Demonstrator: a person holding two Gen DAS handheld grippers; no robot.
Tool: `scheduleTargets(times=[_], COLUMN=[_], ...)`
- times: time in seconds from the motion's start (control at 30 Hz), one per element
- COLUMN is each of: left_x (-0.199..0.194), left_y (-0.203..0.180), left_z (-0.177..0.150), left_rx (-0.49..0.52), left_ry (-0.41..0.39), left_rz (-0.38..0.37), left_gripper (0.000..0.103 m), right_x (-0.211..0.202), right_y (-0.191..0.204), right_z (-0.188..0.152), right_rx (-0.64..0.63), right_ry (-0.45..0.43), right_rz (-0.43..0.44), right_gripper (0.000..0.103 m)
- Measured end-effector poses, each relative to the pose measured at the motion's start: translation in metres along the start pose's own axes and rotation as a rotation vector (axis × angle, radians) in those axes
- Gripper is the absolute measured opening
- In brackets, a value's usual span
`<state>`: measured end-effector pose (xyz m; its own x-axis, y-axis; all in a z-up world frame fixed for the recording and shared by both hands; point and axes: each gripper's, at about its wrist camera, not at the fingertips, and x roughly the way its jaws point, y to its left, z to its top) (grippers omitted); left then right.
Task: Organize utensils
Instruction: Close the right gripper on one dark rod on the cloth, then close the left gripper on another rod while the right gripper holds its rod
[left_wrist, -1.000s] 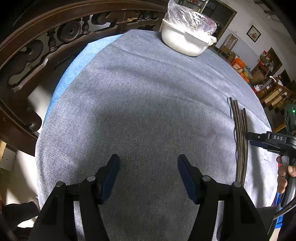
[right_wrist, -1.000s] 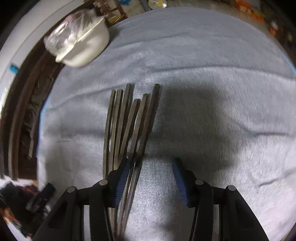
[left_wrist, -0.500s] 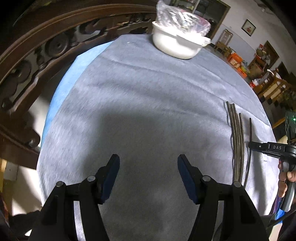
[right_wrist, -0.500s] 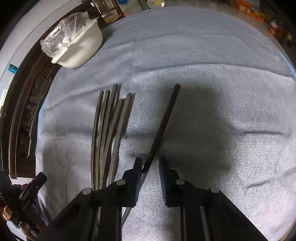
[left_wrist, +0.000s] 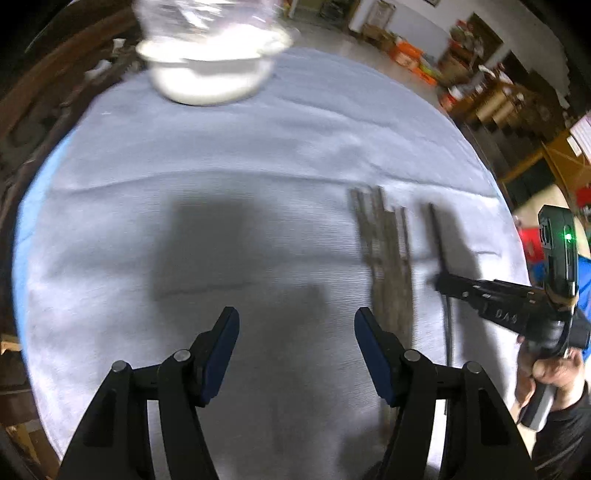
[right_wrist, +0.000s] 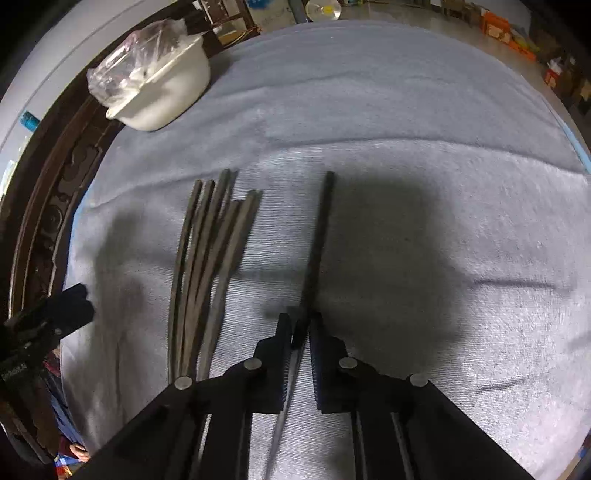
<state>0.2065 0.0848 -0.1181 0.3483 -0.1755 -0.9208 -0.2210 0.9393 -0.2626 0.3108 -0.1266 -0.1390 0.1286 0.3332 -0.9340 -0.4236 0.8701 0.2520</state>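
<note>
Several dark chopsticks (right_wrist: 210, 258) lie in a bundle on the grey cloth. My right gripper (right_wrist: 300, 332) is shut on a single dark chopstick (right_wrist: 317, 243), which points away from me, apart from the bundle on its right. In the left wrist view the bundle (left_wrist: 388, 258) lies right of my left gripper (left_wrist: 295, 332), which is open and empty above the cloth. The single chopstick (left_wrist: 437, 240) and the right gripper (left_wrist: 441, 282) show at the right there.
A white bowl (right_wrist: 162, 96) with a clear plastic bag in it stands at the far edge of the cloth-covered table (right_wrist: 443, 129); it also shows in the left wrist view (left_wrist: 210, 74). Carved dark wood (right_wrist: 44, 206) runs along the table's left side.
My right gripper closed on one chopstick and drew it to the right, away from the bundle. My left gripper swung toward the bundle and stayed open.
</note>
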Motion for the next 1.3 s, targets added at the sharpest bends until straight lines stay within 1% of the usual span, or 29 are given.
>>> scheduleTargets(times=[0.07,0.13,0.3,0.4,0.47,0.53,0.7,0.77,0.83,0.87,0.9,0.93,0.97,1.07,1.1,1.13,1.17,1.27,1.3], left_x=[0.012,0.025,0.040,0.048,0.050,0.054,0.059,0.059,0.059,0.060,0.063,0.060,0.061,0.058,0.056,0.056,0.056,0.054,0.053], left_y=[-0.009,-0.016,-0.028,-0.032,-0.038,-0.042,-0.062,-0.068,-0.069,-0.067,-0.063,-0.061,-0.060,-0.058,-0.056,-0.057,-0.057,-0.053,-0.051], left_z=[0.007,0.012,0.016,0.019,0.023,0.024,0.026,0.032,0.033,0.032,0.031,0.029,0.028,0.028,0.027,0.028,0.028,0.029,0.030], left_rx=[0.002,-0.017,-0.016,-0.026,-0.025,-0.022,0.029,0.051,0.052,0.055,0.055,0.067,0.069,0.065,0.068,0.083,0.093,0.104,0.113], left_ry=[0.041,0.074,0.100,0.118,0.118,0.125,0.124,0.134,0.151,0.164,0.194,0.169,0.177,0.181,0.181,0.181,0.183,0.210,0.221], left_rz=[-0.031,-0.008,0.011,0.048,0.035,0.056,0.142,0.149,0.135,0.121,0.133,0.153,0.164,0.157,0.164,0.183,0.197,0.179,0.177], left_gripper=[0.065,0.065,0.065,0.063,0.063,0.063,0.062,0.052,0.043,0.041,0.035,0.032,0.027,0.026,0.023,0.016,0.011,0.005,0.005], right_x=[0.001,0.001,-0.004,-0.008,-0.010,-0.012,-0.012,-0.012,-0.013,-0.013,-0.014,-0.014,-0.014,-0.015,-0.015,-0.015,-0.015,-0.014,-0.014], right_y=[0.000,-0.001,-0.010,-0.015,-0.017,-0.018,-0.019,-0.019,-0.020,-0.021,-0.021,-0.021,-0.021,-0.020,-0.021,-0.021,-0.021,-0.020,-0.019], right_z=[-0.001,-0.001,-0.006,-0.010,-0.011,-0.013,-0.012,-0.013,-0.014,-0.013,-0.013,-0.014,-0.013,-0.013,-0.013,-0.013,-0.013,-0.011,-0.010], right_rx=[0.004,0.001,0.005,0.004,0.008,0.008,0.010,0.012,0.018,0.021,0.023,0.021,0.020,0.019,0.019,0.020,0.020,0.018,0.014], right_ry=[-0.004,-0.007,-0.021,-0.026,-0.030,-0.032,-0.032,-0.033,-0.032,-0.032,-0.031,-0.032,-0.032,-0.031,-0.031,-0.030,-0.028,-0.020,-0.018], right_rz=[0.009,0.012,0.040,0.045,0.052,0.055,0.054,0.055,0.061,0.063,0.064,0.062,0.060,0.055,0.055,0.057,0.058,0.054,0.048], right_gripper=[0.011,0.011,0.011,0.011,0.011,0.011,0.011,0.011,0.011,0.011,0.011,0.011,0.011,0.011,0.011,0.011,0.011,0.011,0.011])
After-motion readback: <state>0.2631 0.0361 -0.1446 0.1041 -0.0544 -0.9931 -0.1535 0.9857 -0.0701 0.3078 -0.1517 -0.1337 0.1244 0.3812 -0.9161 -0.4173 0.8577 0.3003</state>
